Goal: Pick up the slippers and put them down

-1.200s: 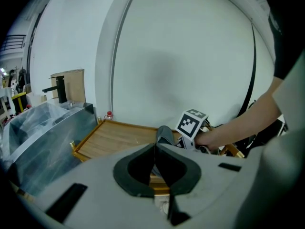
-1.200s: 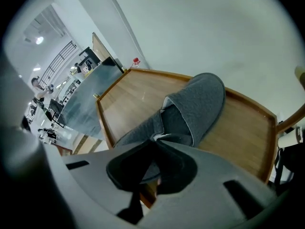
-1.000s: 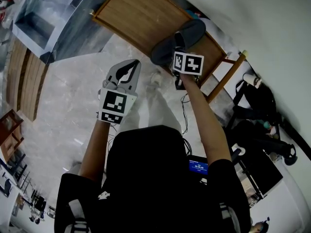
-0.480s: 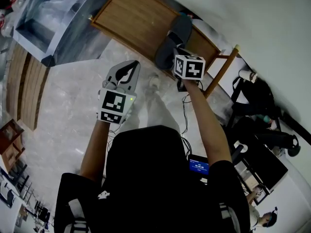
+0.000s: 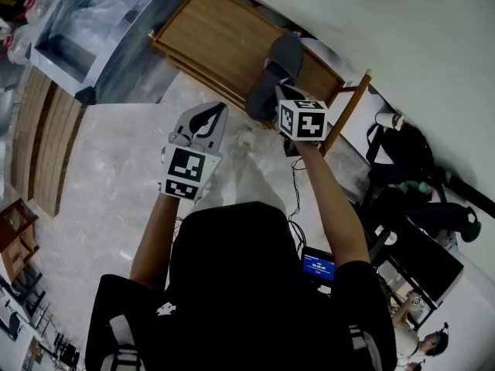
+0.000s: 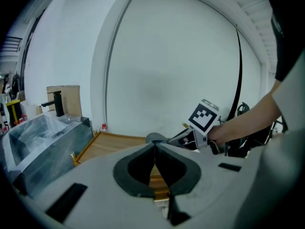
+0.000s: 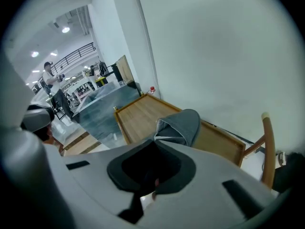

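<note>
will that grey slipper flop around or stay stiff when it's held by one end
Probably fairly stiff: the grey slipper juts straight out from the right hand-held gripper without sagging. Likely light, since a pinch at one end carries it above the wooden table. Its fabric upper looks soft, so it may squash.

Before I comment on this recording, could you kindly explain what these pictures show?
No robot here: a person holds a two-jaw tool in each hand. One picture comes from a camera on the person's head, looking down; the other two come from cameras riding on the tools. The right tool is clamped on a grey slipper over a wooden table. The left tool is shut and holds nothing. The patterned cubes are part of the tools.
</note>
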The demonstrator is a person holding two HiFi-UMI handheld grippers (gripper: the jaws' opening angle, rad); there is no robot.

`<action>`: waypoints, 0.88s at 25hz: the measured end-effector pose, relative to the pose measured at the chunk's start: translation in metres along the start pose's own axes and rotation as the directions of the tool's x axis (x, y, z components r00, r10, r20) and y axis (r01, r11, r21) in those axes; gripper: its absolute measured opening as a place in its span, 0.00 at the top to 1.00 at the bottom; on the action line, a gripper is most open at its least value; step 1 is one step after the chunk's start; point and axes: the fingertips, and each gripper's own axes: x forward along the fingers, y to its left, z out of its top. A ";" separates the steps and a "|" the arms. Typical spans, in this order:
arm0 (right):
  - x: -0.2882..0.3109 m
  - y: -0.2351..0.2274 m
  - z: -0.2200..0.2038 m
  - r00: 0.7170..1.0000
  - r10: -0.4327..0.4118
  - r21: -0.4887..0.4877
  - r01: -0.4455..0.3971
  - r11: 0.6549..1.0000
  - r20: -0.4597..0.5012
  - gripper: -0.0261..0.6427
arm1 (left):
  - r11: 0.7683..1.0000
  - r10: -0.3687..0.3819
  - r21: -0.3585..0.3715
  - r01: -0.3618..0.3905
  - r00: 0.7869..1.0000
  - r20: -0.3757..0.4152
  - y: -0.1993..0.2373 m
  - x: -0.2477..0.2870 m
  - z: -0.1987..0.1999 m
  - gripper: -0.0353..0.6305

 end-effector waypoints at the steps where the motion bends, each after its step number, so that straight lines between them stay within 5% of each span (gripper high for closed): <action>1: -0.006 0.003 0.000 1.000 0.003 -0.004 -0.003 1.000 0.008 0.95 | 1.000 -0.003 0.003 0.003 1.000 0.003 -0.003 -0.004 0.000 0.94; 22: -0.143 0.124 0.012 0.969 0.070 -0.189 -0.024 0.982 0.236 0.95 | 0.991 0.002 0.135 -0.018 0.993 0.115 -0.026 -0.118 0.017 0.94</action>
